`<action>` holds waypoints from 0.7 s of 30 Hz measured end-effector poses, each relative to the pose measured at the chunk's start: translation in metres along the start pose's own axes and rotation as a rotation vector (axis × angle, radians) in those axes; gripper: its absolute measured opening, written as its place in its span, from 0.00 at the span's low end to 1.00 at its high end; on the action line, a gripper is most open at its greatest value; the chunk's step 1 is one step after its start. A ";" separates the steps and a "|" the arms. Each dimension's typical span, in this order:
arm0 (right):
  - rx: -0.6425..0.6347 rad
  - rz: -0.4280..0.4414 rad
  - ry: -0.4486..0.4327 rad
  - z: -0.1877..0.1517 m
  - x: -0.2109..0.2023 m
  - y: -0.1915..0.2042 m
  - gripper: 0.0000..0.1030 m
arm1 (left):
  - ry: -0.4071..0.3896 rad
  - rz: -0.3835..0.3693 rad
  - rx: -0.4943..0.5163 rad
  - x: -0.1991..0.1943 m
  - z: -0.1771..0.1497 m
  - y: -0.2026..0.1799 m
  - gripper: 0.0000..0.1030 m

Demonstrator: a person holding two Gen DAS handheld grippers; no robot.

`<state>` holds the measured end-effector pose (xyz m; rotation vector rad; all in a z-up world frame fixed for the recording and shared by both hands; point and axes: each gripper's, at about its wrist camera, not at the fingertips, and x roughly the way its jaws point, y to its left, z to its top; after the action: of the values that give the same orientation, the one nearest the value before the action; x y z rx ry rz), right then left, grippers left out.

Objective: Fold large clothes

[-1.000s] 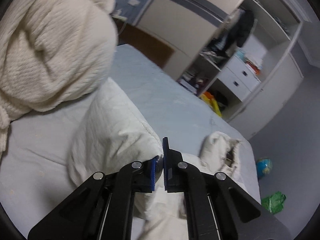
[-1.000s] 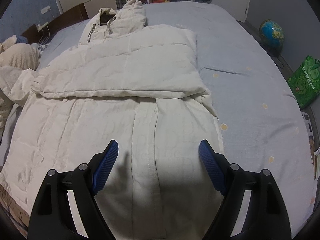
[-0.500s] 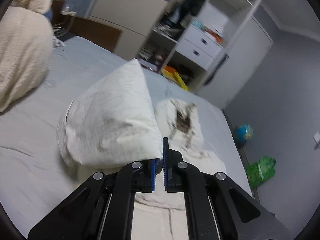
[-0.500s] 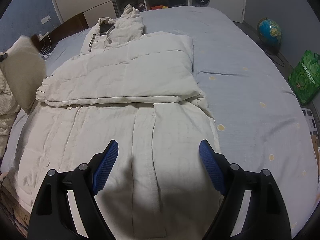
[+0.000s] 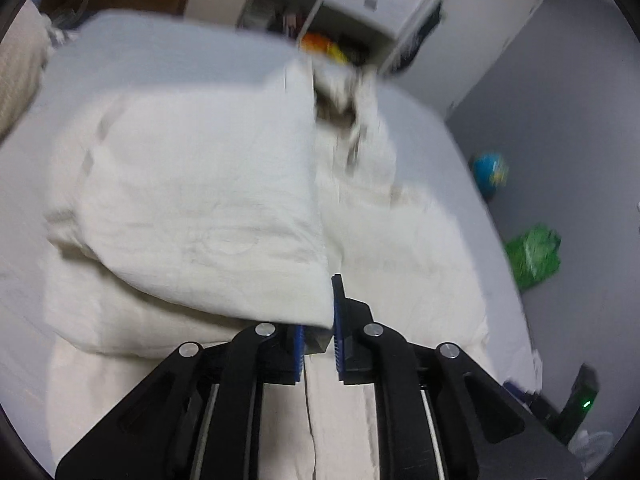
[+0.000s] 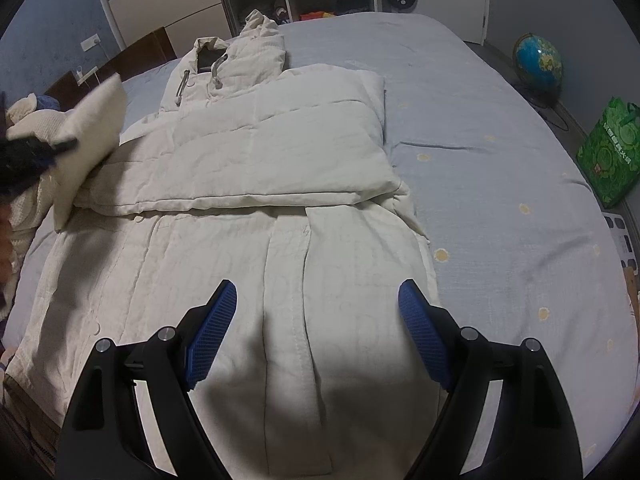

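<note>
Sleeve cuff (image 5: 316, 316) between left tongs (image 5: 318, 344), left view only.

L wrist cam looks steeply down, close over coat (image 5: 192, 208); R wrist cam sits higher, facing headboard end. Both share coat, bed (image 6: 500, 168), globe (image 6: 538, 64).

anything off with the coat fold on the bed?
Mostly tidy: one sleeve lies folded flat across the coat. The other sleeve is off the bed, its cuff between the left gripper jaws, which have just been opening. Nothing torn or spilled.
</note>
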<state>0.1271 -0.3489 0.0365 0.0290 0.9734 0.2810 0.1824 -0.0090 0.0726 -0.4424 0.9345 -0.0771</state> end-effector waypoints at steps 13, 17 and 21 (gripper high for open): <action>-0.003 -0.003 0.006 0.001 0.002 -0.001 0.77 | 0.101 0.045 0.121 0.009 -0.062 0.014 0.58; -0.006 -0.005 0.009 0.001 0.002 -0.001 0.77 | 0.070 0.067 0.166 -0.020 -0.081 0.031 0.59; -0.020 -0.016 0.020 0.001 0.004 0.001 0.77 | 0.035 0.116 0.144 -0.055 -0.092 0.064 0.62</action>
<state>0.1292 -0.3467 0.0341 0.0002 0.9897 0.2771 0.0684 0.0322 0.0416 -0.2539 0.9798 -0.0459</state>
